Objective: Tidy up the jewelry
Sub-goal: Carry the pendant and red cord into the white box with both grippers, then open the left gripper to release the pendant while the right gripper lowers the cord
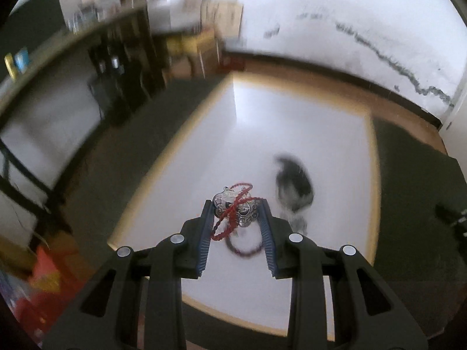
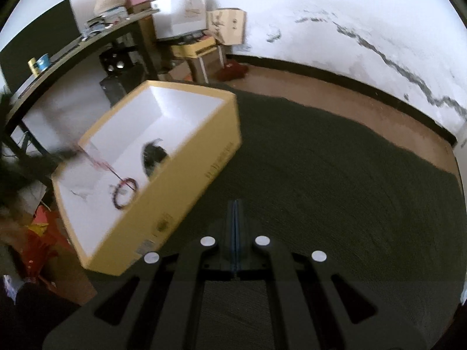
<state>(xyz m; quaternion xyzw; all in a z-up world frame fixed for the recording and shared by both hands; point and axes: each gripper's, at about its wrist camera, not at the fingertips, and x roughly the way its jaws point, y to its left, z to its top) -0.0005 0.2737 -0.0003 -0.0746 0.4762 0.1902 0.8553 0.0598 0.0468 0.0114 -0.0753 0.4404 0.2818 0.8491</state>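
Observation:
My left gripper (image 1: 237, 208) holds a silver pendant on a red cord (image 1: 233, 210) between its pads, above the white inside of the yellow box (image 1: 151, 172). In the box lie a dark bead bracelet (image 1: 243, 248) and a black-and-white item (image 1: 294, 186). In the right wrist view the yellow box (image 2: 204, 157) stands on the dark mat at the left, with the bead bracelet (image 2: 124, 194) and the black item (image 2: 153, 154) inside. The left gripper shows there only as a blur over the box's left rim. My right gripper (image 2: 235, 204) is shut and empty over the mat.
Dark green mat (image 2: 321, 175) covers the floor to the right of the box. A desk (image 2: 87, 40) with clutter and cardboard boxes (image 2: 227, 26) stand at the back left. A white wall with a dark baseboard runs behind. Red and orange items (image 2: 38, 233) lie left of the box.

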